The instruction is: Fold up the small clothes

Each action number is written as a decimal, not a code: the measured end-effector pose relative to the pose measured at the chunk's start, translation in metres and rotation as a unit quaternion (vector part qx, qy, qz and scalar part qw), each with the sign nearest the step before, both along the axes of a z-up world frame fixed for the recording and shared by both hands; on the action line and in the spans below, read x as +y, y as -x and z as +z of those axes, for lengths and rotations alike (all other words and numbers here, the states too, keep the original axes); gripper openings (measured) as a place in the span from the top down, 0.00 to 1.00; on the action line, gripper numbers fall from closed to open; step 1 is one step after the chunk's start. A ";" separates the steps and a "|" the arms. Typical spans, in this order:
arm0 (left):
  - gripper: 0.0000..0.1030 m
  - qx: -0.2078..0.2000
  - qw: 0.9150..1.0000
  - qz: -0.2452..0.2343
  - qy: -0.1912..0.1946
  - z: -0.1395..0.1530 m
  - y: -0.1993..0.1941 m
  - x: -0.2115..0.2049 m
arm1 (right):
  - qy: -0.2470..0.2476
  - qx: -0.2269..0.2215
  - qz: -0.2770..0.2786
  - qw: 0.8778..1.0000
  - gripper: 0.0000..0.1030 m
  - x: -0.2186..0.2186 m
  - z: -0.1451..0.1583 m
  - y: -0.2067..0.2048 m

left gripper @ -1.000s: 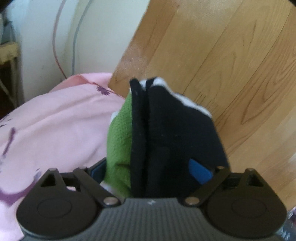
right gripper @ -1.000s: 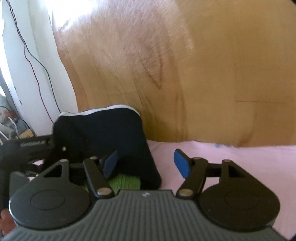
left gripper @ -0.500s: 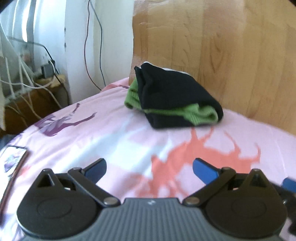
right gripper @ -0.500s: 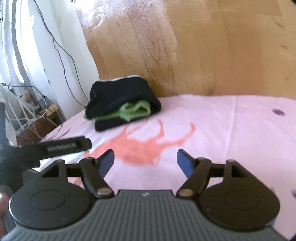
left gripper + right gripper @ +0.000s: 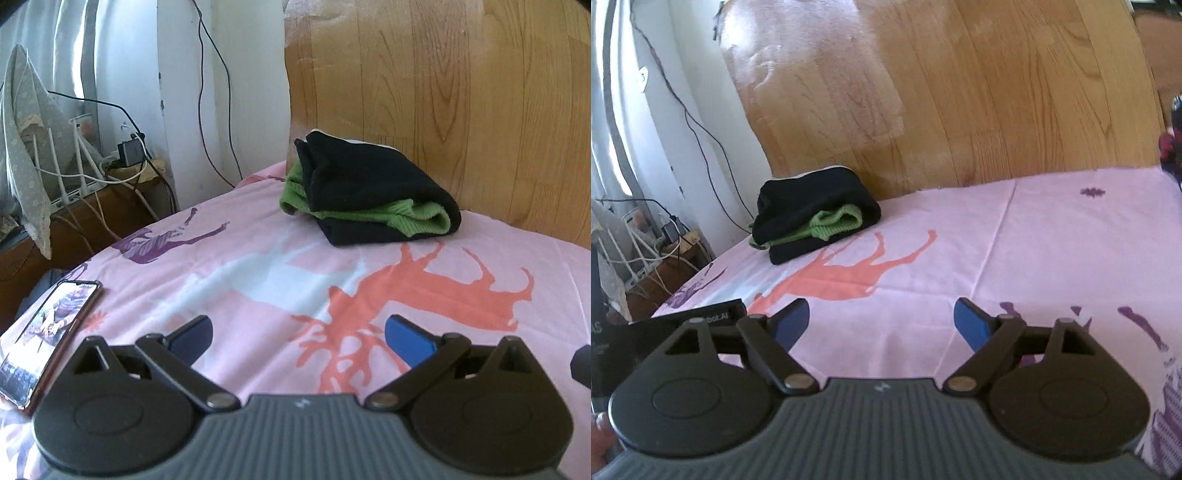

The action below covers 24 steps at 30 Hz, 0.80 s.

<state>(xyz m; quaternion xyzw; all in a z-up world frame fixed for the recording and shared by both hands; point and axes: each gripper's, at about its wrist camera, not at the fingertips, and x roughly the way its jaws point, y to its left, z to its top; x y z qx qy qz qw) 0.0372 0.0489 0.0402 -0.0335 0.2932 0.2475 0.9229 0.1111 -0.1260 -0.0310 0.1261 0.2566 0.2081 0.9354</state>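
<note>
A folded black and green garment [image 5: 373, 192] lies at the far corner of the pink bed sheet [image 5: 258, 266], against the wooden headboard; the right wrist view shows the same folded garment [image 5: 816, 218] at upper left. My left gripper [image 5: 297, 338] stands open over the sheet, well short of the garment, nothing between its blue pads. My right gripper [image 5: 881, 325] is open too, its jaws still widening, with only sheet between them. The left gripper's body [image 5: 665, 332] shows at the left edge of the right wrist view.
A phone [image 5: 48, 332] with a lit screen lies on the sheet's left edge. The wooden headboard [image 5: 960, 92] rises behind the bed. A low wooden stand with cables and a router [image 5: 85, 173] sits left of the bed. A dark patterned item [image 5: 1172, 147] shows at far right.
Both grippers have let go of the folded garment and drawn back from it across the bed. The garment now lies alone by the headboard. The right jaws have spread wider.
</note>
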 end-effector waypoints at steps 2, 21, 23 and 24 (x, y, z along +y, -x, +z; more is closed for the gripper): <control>0.00 0.003 1.000 0.001 0.001 0.000 -0.001 0.001 | 0.001 0.000 0.004 1.000 0.15 0.001 0.000 0.001; 0.00 -0.011 1.000 0.007 0.003 0.002 0.004 0.001 | -0.013 0.013 0.012 1.000 0.14 -0.005 -0.002 0.005; 0.00 -0.023 1.000 0.003 -0.002 0.004 0.008 -0.001 | -0.014 0.013 0.012 1.000 0.14 -0.006 -0.002 0.005; 0.00 -0.025 1.000 -0.002 -0.004 0.005 0.008 -0.001 | -0.015 0.014 0.012 1.000 0.14 -0.006 -0.002 0.005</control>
